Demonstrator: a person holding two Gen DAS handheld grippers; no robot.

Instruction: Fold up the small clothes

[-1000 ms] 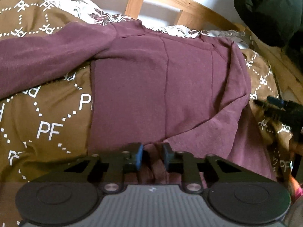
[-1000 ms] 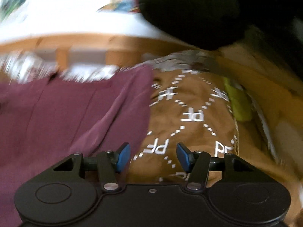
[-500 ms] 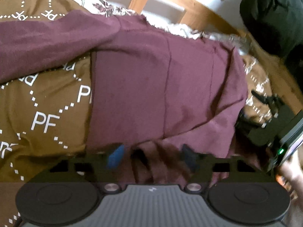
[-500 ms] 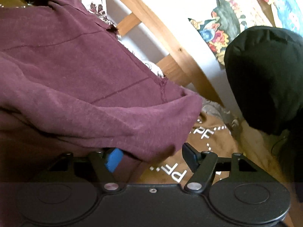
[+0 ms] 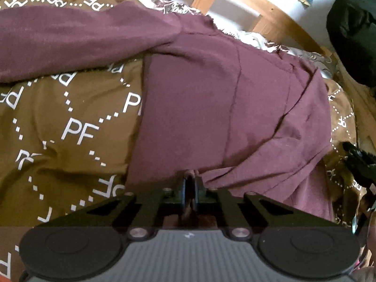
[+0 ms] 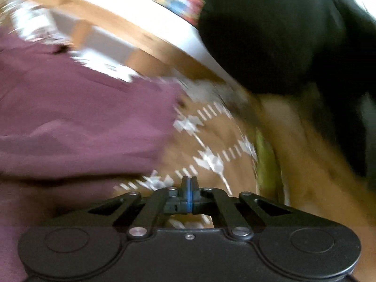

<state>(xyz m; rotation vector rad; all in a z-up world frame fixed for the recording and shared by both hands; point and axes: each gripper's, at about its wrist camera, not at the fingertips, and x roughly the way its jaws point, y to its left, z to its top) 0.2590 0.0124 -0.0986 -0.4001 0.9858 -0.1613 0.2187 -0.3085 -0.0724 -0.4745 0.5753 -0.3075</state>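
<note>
Brown bedding printed with white "PF" letters and dotted diamonds point(image 5: 70, 127) covers the bed we work on. Nearest to us in the left wrist view, our left tool point(image 5: 190, 183) is clenched on a pinch of fabric at the near hem of the maroon long-sleeved top point(image 5: 211, 108), a small fold of cloth standing up between the closed fingers. From there the top spreads away from us, lying mostly flat on the bedding, with seams running down its body and soft creases along its right side. One sleeve point(image 5: 77, 44) stretches out to the left across the bedding. Our right tool point(image 6: 189, 185) is clenched too, blue pads pressed together with nothing between them; in its blurred view the top point(image 6: 82, 117) lies to the left of it, apart from the fingers. Beyond the garment we see floral white bedding point(image 5: 169, 2), the wooden bed frame point(image 5: 265, 11), and a black bundle point(image 5: 352, 33) at the far right.
</note>
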